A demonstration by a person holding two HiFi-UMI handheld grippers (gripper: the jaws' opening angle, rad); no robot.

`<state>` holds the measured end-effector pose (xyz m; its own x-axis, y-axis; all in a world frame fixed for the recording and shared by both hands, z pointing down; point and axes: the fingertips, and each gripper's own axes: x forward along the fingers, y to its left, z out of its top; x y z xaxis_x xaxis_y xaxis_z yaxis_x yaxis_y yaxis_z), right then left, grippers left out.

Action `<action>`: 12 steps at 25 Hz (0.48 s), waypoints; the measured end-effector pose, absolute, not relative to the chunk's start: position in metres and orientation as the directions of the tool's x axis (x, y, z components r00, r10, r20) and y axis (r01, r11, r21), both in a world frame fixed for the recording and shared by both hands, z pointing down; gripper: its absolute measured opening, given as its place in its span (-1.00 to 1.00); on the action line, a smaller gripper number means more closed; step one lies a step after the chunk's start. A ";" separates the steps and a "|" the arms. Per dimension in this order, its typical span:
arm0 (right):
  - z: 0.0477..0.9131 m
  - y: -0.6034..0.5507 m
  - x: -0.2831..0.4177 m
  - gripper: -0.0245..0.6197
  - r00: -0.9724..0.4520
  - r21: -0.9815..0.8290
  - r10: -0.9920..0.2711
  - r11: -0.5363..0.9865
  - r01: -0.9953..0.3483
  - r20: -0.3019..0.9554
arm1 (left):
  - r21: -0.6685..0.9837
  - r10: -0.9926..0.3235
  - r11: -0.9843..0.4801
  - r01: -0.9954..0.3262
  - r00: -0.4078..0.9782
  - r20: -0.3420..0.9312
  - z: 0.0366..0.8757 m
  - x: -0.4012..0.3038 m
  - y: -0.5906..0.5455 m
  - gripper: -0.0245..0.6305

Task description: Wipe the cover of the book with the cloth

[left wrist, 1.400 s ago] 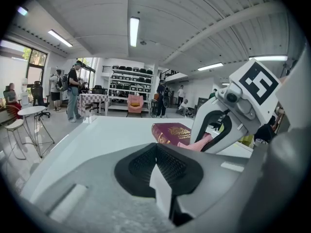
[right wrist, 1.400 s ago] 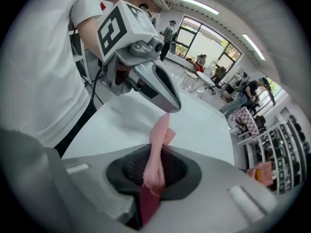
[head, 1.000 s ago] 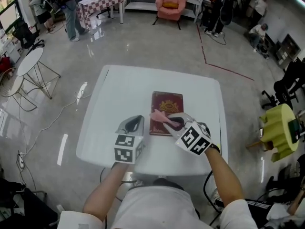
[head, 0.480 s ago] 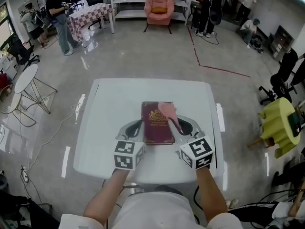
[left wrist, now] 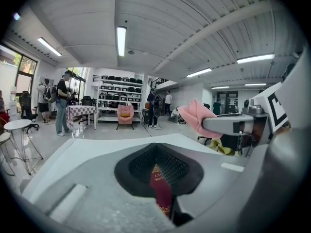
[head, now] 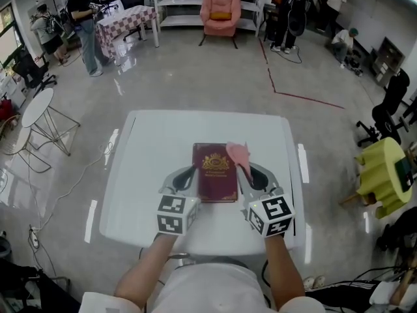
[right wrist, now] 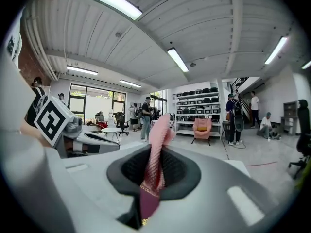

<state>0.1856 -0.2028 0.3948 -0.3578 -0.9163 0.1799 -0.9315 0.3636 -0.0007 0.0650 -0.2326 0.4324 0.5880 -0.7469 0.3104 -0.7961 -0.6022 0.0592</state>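
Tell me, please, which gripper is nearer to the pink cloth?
Right. The right gripper clamps the pink cloth in its jaws over the right edge of the book; the left gripper sits at its left edge, the cover between them.

- book (head: pixel 217 181) cover: smooth maroon, slight sheen, shiny gold print
- cloth (head: pixel 239 154): soft pink fabric, matt
- table (head: pixel 156 149): smooth white, pretty glossy
- floor (head: pixel 195 70): polished, reflective
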 end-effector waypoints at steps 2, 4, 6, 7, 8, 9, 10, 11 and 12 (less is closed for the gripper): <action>0.396 -0.205 0.187 -0.81 -0.359 -0.005 -0.916 0.364 -0.932 0.178 | 0.065 -0.744 -0.602 -0.796 0.589 0.317 0.435 0.066 -0.233 -0.91; 0.397 -0.206 0.188 -0.81 -0.358 -0.005 -0.917 0.363 -0.932 0.179 | 0.063 -0.743 -0.603 -0.796 0.588 0.319 0.435 0.067 -0.233 -0.91; 0.399 -0.206 0.189 -0.81 -0.358 -0.004 -0.916 0.364 -0.932 0.180 | 0.057 -0.744 -0.604 -0.795 0.588 0.318 0.435 0.068 -0.232 -0.91; 0.400 -0.207 0.189 -0.81 -0.360 -0.004 -0.915 0.366 -0.931 0.181 | 0.053 -0.745 -0.604 -0.795 0.587 0.318 0.436 0.068 -0.232 -0.91; 0.401 -0.208 0.188 -0.81 -0.362 -0.005 -0.914 0.368 -0.930 0.183 | 0.051 -0.746 -0.603 -0.796 0.586 0.317 0.436 0.068 -0.233 -0.91; 0.402 -0.209 0.188 -0.81 -0.364 -0.006 -0.913 0.369 -0.929 0.184 | 0.048 -0.747 -0.602 -0.797 0.584 0.318 0.436 0.068 -0.233 -0.91; 0.402 -0.209 0.187 -0.81 -0.364 -0.006 -0.913 0.369 -0.929 0.185 | 0.046 -0.748 -0.602 -0.797 0.583 0.319 0.436 0.067 -0.234 -0.91; 0.402 -0.210 0.186 -0.81 -0.363 -0.007 -0.913 0.368 -0.930 0.186 | 0.045 -0.748 -0.601 -0.798 0.582 0.319 0.435 0.065 -0.234 -0.91; 0.402 -0.210 0.185 -0.81 -0.362 -0.007 -0.913 0.367 -0.930 0.186 | 0.045 -0.747 -0.602 -0.798 0.582 0.321 0.435 0.064 -0.234 -0.91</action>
<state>0.1852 -0.2103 0.4019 -0.3621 -0.9134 0.1859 -0.9301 0.3672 -0.0074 0.0638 -0.2336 0.4346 0.5819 -0.7474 0.3206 -0.7975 -0.6016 0.0452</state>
